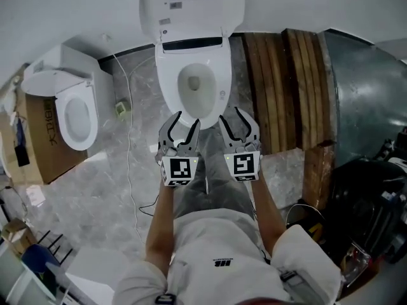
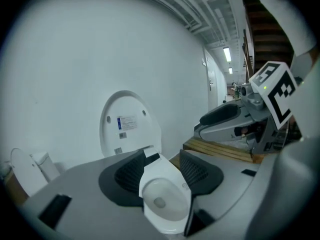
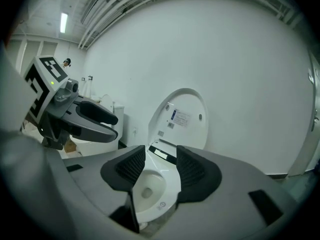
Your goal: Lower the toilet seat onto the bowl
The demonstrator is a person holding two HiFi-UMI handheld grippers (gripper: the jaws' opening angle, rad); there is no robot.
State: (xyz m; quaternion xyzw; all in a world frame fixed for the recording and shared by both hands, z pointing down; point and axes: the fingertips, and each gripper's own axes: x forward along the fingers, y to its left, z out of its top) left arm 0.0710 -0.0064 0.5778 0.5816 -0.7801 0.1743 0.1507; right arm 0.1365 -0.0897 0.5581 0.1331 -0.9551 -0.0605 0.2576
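A white toilet stands against the wall, its bowl open to view. Its solid oval lid stands upright against the wall, stickers on the inner face; I see this lid in the left gripper view and, as lid, in the right gripper view. Whether a separate seat ring lies on the rim I cannot tell. My left gripper and right gripper hang side by side in the air before the bowl's front edge. Both are open, jaws empty, touching nothing. The bowl shows through the gaps of the left gripper and right gripper.
A second white toilet stands at the left beside a cardboard box. Wooden planks and a curved grey metal sheet lie right of the toilet. A thin cable runs over the marble floor. The person's legs are below the grippers.
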